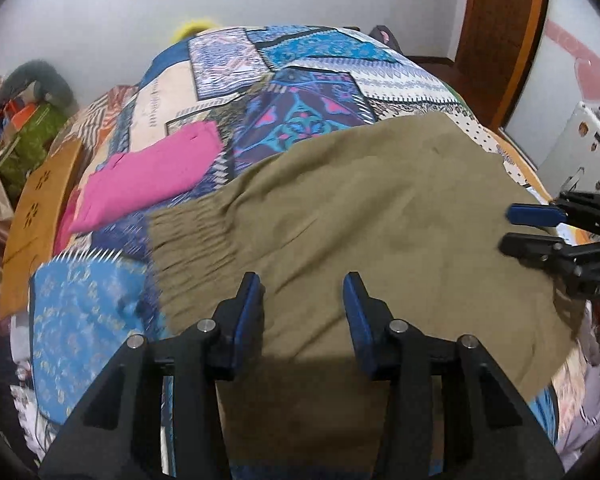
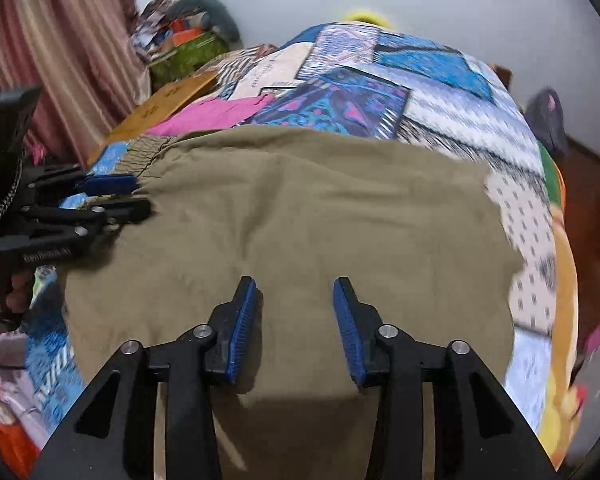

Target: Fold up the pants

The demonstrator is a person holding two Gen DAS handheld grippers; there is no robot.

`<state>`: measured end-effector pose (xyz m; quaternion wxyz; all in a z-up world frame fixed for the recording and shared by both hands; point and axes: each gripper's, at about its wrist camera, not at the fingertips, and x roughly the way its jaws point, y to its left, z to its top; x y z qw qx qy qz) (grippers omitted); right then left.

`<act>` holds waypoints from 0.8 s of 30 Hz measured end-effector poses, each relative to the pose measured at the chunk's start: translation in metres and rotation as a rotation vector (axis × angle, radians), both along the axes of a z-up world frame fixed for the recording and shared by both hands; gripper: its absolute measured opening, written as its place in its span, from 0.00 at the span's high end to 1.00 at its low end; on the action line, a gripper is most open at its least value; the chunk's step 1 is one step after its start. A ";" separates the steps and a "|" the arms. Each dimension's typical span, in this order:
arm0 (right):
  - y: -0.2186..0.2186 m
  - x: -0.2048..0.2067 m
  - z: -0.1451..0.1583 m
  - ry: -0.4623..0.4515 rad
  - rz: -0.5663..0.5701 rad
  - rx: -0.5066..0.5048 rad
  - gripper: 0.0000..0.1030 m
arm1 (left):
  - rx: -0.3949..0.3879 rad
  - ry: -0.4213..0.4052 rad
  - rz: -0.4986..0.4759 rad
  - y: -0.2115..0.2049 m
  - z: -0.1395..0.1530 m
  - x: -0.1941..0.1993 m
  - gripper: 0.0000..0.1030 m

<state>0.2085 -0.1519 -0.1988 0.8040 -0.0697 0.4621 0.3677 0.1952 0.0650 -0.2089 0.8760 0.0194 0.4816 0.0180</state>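
Olive-khaki pants [image 1: 380, 208] [image 2: 300, 208] lie spread flat on the patchwork bedspread [image 1: 300, 92], with the gathered elastic waistband [image 1: 188, 240] [image 2: 140, 152] at the left end. My left gripper [image 1: 304, 284] is open above the pants' near part, just right of the waistband, with nothing between its blue pads. It also shows at the left edge of the right wrist view, left gripper [image 2: 140, 196], held by a hand. My right gripper [image 2: 295, 284] is open over the middle of the near cloth, holding nothing. The left wrist view catches that right gripper [image 1: 506, 229] at the pants' right end.
A folded pink garment [image 1: 152, 176] [image 2: 220, 114] lies on the bed beyond the waistband. A wooden board [image 1: 40, 208] and a pile of clutter [image 1: 24, 128] are left of the bed, beside a striped curtain [image 2: 60, 40]. A wooden door frame [image 1: 500, 40] stands far right.
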 end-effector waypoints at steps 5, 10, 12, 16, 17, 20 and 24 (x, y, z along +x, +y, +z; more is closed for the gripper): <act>-0.031 -0.018 0.000 0.004 -0.068 -0.028 0.59 | 0.010 -0.016 0.049 0.024 0.013 -0.037 0.56; -0.053 -0.032 0.006 -0.039 -0.122 -0.104 0.59 | -0.003 -0.047 0.108 0.043 0.027 -0.066 0.42; -0.058 -0.038 0.015 -0.065 -0.140 -0.103 0.59 | -0.028 -0.067 0.119 0.045 0.033 -0.078 0.36; -0.059 -0.050 0.037 -0.124 -0.160 -0.047 0.57 | -0.138 -0.074 0.111 0.041 0.037 -0.090 0.25; -0.057 -0.052 0.043 -0.144 -0.159 -0.021 0.56 | -0.175 -0.065 0.107 0.038 0.035 -0.092 0.25; -0.046 -0.059 0.053 -0.183 -0.145 0.026 0.55 | -0.243 -0.042 0.093 0.028 0.026 -0.094 0.25; -0.027 -0.061 0.052 -0.213 -0.128 0.032 0.53 | -0.308 -0.001 0.089 0.017 0.007 -0.094 0.25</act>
